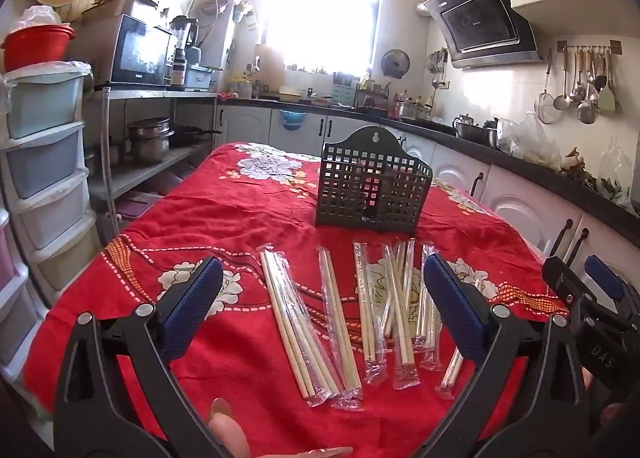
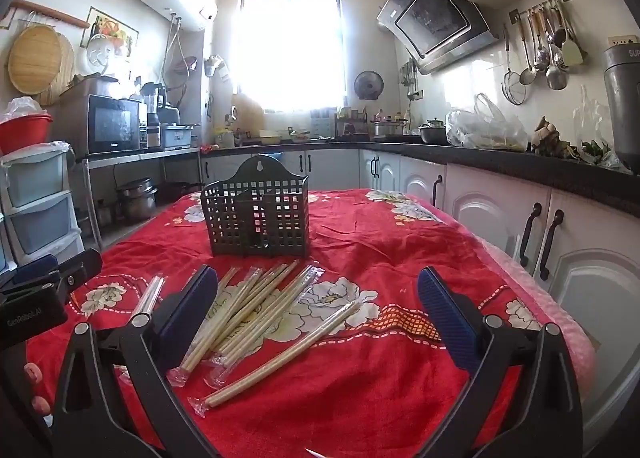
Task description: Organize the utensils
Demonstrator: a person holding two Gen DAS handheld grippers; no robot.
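With the left gripper (image 1: 320, 290) and right gripper (image 2: 316, 298) both spread wide and empty, the pale wooden chopsticks in clear plastic sleeves (image 1: 336, 310) lie on the red floral-clothed table (image 1: 224, 217) before the black perforated plastic holder (image 1: 374, 181); light, stiff, probably slippery, best pinched mid-length.

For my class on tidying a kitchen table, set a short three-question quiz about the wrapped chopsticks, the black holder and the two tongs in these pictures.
1. True or false: some wrapped chopsticks already stand inside the black holder.
2. Multiple choice: the left tongs and right tongs are (A) both open and holding nothing, (B) both shut on chopsticks, (C) one open and one shut.
3. Fill in: the chopsticks lie on the ____ flowered tablecloth, between the tongs and the holder.

Key: 1 false, the chopsticks all lie on the cloth; 2 A; 3 red.
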